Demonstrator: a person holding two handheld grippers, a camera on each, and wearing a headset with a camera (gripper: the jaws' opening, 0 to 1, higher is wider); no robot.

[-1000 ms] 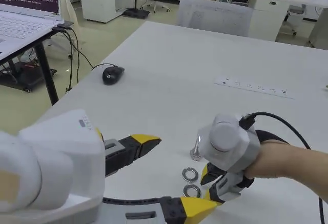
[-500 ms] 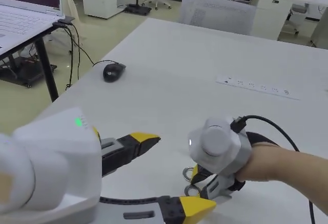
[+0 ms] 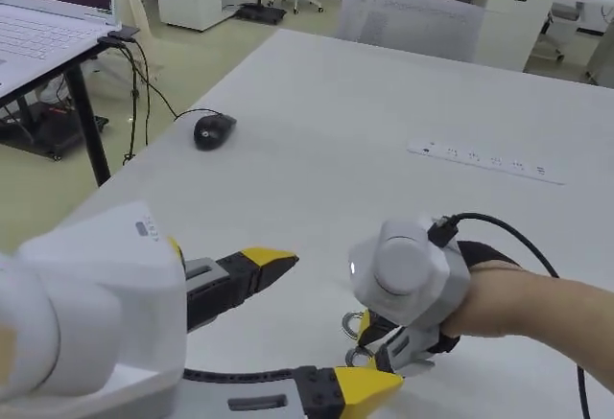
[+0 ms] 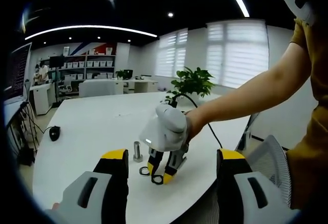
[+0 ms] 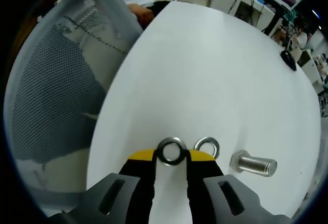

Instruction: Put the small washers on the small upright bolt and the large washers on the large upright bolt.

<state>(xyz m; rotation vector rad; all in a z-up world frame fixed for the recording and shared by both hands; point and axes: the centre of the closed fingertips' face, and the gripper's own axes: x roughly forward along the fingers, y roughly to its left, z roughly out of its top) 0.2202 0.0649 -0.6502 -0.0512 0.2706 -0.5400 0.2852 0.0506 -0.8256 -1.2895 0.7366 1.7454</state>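
Note:
Between my right gripper's [image 5: 171, 158] yellow tips sits a steel washer [image 5: 171, 150], and the jaws are shut against its rim. Just to its right, a second washer [image 5: 207, 146] lies flat on the white table [image 5: 205, 70]. Beyond that stands a steel bolt [image 5: 253, 164]. In the left gripper view the right gripper [image 4: 163, 170] points down at the table with one washer [image 4: 156, 179] at its tips, the other washer [image 4: 144, 171] beside it, and the bolt [image 4: 137, 151] behind. My left gripper [image 3: 317, 328] hovers open near the table's front, nothing between its fingers.
A black mouse [image 3: 213, 129] with its cable lies at the table's left side, and a white power strip [image 3: 484, 162] lies further back. A laptop [image 3: 48, 16] stands on a side stand to the left. A mesh chair [image 5: 56, 80] sits just off the table edge.
My right gripper has come left and down over the two washers and closed on one. It now hides the bolt in the head view. The left gripper has held still.

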